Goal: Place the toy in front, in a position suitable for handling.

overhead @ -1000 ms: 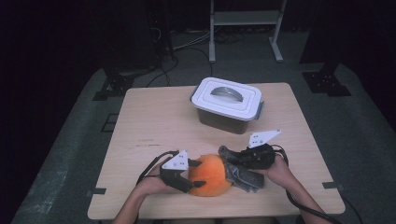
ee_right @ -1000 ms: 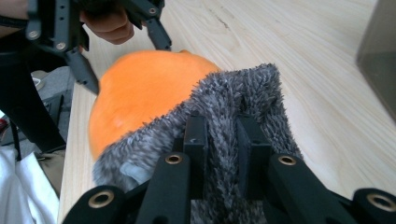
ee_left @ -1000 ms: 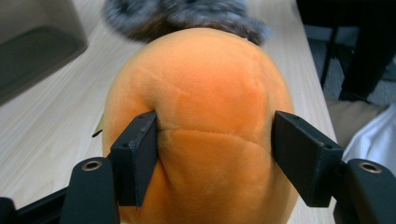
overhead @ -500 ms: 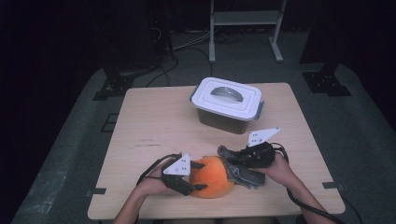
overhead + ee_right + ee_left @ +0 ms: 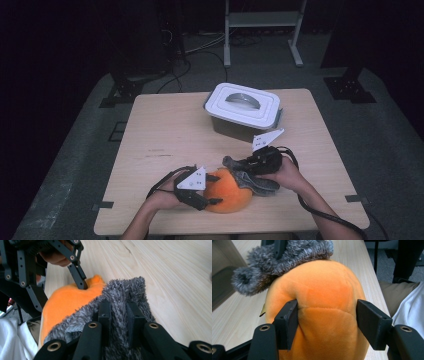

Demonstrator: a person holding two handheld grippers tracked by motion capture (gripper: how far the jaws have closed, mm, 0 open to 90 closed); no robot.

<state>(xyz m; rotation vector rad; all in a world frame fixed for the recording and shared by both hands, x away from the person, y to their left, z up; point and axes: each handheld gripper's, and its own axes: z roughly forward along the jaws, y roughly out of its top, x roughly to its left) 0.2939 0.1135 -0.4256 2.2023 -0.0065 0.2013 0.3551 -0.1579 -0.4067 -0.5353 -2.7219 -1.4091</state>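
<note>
The left gripper [image 5: 325, 315], jaws just closing, presses into an orange plush toy [image 5: 227, 192] at the table's [image 5: 165, 135] near edge. The right gripper [image 5: 117, 312] pinches the toy's grey furry part [image 5: 125, 292], just right. A lidded white container [image 5: 243, 107] sits farther back.

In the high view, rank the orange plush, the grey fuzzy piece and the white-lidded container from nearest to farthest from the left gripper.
1. Orange plush: between the jaws of the left gripper, at the table's near edge.
2. Grey fuzzy piece: just past the plush on its right, pinched by the right gripper.
3. White-lidded container: far side of the table, well beyond both.
</note>
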